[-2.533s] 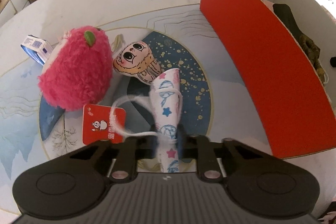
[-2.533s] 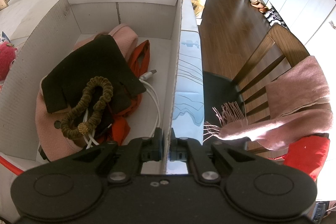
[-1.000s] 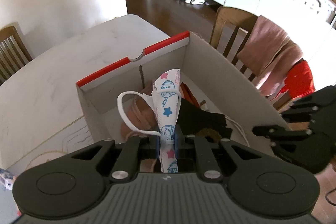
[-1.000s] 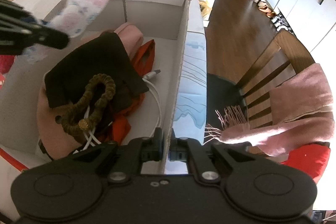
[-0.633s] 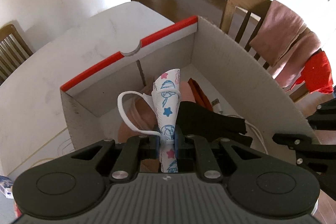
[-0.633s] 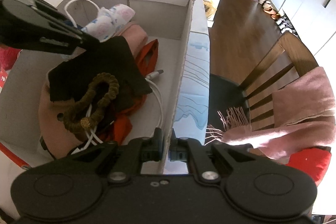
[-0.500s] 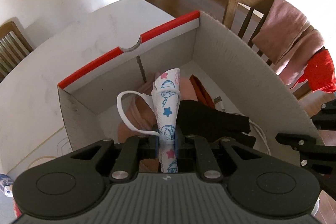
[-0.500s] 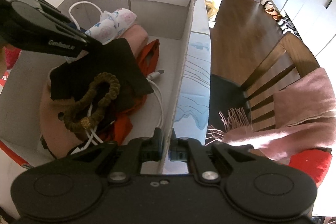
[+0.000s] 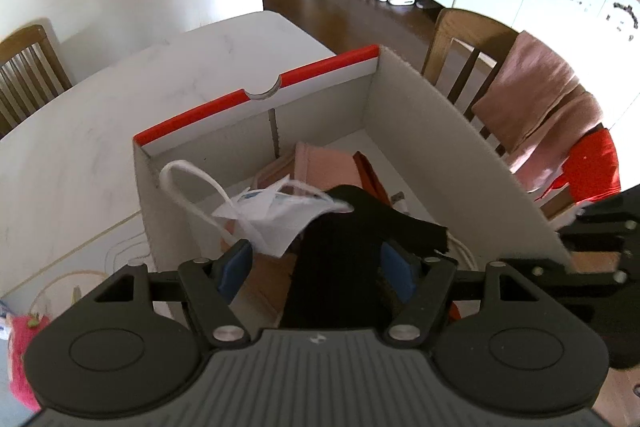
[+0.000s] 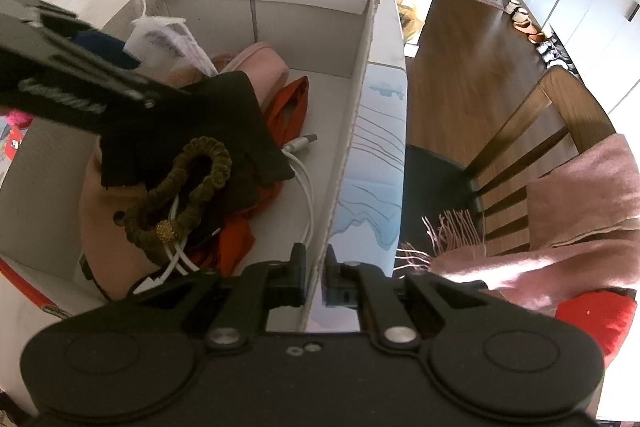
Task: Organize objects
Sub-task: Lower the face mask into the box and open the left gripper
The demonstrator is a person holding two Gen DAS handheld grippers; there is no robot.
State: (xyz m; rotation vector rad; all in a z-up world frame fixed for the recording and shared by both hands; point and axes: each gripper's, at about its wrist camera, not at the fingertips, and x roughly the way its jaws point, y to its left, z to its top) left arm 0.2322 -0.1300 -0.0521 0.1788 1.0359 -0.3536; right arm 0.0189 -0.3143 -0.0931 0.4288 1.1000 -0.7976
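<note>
The left gripper [image 9: 316, 267] hangs over the open cardboard box [image 9: 460, 131], its jaws having just swung apart so that the blue pads [image 9: 236, 263] now stand wide with nothing pressed between them. The printed face mask [image 9: 276, 215] sits loose in the middle of the left wrist frame, just beyond the left pad, crumpled and a little blurred, inside the box with its white ear loop [image 9: 188, 183] arching up toward the box's left wall; whether it has settled on the pile I cannot tell. Below it, in the centre of that frame, lies a black cloth [image 9: 352, 239], with pink fabric [image 9: 324, 167] and an orange strap [image 9: 370, 173] further up. In the right wrist frame the right gripper [image 10: 314, 267] sits at the bottom centre, its jaws nearly closed and pinching the box's right-hand wall [image 10: 348, 147] between them. The same view shows the mask in the upper left, beside the dark bulk of the left gripper, and lower left an olive scrunchie [image 10: 184, 187] resting on the black cloth with a white cable [image 10: 306, 195] curling just to its right. A wooden chair [image 10: 540, 131] draped with a pink scarf [image 10: 580, 211] stands at the right of the frame, beyond the table edge [image 10: 394, 27]. A pink plush toy [image 9: 22, 355] peeks in at the lower left of the left wrist frame, outside the box.
</note>
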